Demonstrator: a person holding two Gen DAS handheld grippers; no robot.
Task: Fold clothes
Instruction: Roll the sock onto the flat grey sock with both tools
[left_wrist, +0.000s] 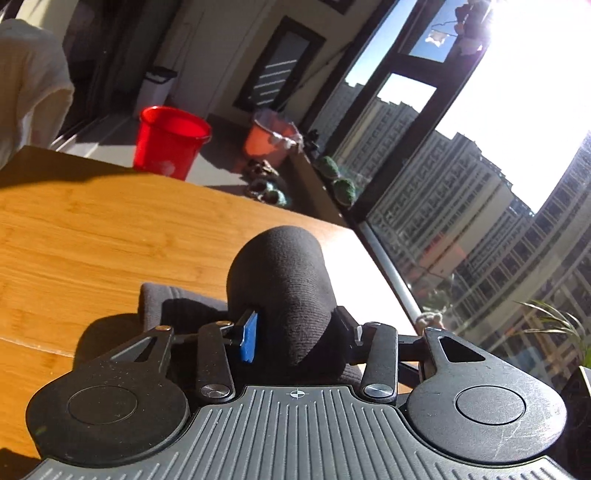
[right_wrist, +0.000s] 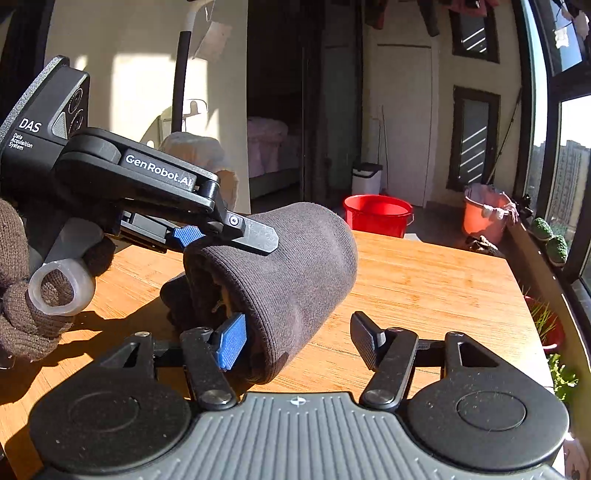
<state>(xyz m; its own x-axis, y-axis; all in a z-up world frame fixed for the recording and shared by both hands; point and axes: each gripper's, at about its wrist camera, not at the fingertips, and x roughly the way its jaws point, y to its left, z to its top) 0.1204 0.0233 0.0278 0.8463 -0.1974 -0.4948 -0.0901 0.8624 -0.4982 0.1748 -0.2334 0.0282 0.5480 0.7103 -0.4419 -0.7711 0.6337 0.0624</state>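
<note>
Two grippers: both worked one dark knit garment (right_wrist: 280, 280) above the wooden table (right_wrist: 424, 280).
Left gripper (right_wrist: 236, 240): its fingers were stuck into the garment's open mouth and appeared spread against the fabric from inside; in its own wrist view the cloth stood stretched between the blue pad (left_wrist: 249, 338) and the far finger, so it held the piece taut rather than pinching it.
Right gripper (right_wrist: 299, 339): jaws stood wide apart; the blue-padded finger sat inside the rolled hem while the other finger hung clear in the air, clamped on nothing.
Gloved hand (right_wrist: 26, 280): it gripped the left tool's handle at the frame's left.
Where the garment was: raised off the table, a lower part trailing onto the wood.
How it looked: charcoal ribbed knit, tube-shaped, rounded at the closed end, thick rolled cuff, soft and stretchy.
Doing it well, as I judged: keep the cuff taut, close the right fingers on one layer only, and lower the piece flat before creasing.
Stage: not settled by these views.
</note>
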